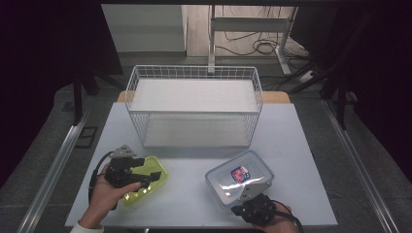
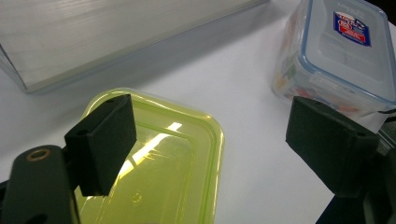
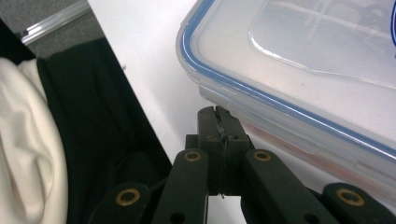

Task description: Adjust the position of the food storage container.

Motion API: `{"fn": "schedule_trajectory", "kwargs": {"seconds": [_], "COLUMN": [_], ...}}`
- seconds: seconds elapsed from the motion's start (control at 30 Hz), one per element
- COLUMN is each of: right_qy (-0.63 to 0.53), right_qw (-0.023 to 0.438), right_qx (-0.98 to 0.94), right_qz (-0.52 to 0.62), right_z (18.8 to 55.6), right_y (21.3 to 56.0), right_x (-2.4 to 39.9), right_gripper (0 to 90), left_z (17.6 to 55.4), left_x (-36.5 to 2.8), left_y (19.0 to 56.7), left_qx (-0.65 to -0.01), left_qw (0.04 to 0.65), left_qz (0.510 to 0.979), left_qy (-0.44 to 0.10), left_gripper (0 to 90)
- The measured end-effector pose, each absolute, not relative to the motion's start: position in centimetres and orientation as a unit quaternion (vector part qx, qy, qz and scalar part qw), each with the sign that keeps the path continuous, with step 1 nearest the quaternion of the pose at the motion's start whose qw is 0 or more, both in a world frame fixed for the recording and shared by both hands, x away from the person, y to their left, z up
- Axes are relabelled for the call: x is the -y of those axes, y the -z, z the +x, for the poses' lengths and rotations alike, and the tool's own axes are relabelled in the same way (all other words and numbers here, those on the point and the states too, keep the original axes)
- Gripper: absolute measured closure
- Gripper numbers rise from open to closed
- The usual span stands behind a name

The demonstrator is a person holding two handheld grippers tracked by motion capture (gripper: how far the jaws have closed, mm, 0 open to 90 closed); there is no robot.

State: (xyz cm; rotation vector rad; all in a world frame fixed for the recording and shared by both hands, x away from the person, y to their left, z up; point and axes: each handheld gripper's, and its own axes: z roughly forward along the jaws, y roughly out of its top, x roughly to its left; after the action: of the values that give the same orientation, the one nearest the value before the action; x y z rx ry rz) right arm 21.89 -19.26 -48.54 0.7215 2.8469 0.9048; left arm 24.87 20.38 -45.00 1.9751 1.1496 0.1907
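Clear plastic box [image 1: 239, 178] may skid: the right tool [image 3: 219, 122], jaws together, nudges its near edge. Left tool [image 1: 145, 175] gapes over the green box [image 1: 145, 182], gripping nothing.

Bright overhead light glares on the yellow-green lid [image 2: 159, 154]; dark corners vignette the high view.
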Motion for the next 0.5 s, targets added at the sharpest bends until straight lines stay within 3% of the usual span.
{"fn": "schedule_trajectory", "kwargs": {"seconds": [0.5], "right_qy": [-0.32], "right_qw": [0.064], "right_qx": [-0.91], "right_qz": [0.256], "right_z": [22.7], "right_y": [49.2], "right_x": [15.9], "right_gripper": [88.4], "left_z": [24.9], "left_x": [-20.5], "left_y": [45.3], "left_qx": [-0.46], "left_qw": [0.408], "left_qz": [0.785], "left_qy": [-0.076], "left_gripper": [15.6]}}
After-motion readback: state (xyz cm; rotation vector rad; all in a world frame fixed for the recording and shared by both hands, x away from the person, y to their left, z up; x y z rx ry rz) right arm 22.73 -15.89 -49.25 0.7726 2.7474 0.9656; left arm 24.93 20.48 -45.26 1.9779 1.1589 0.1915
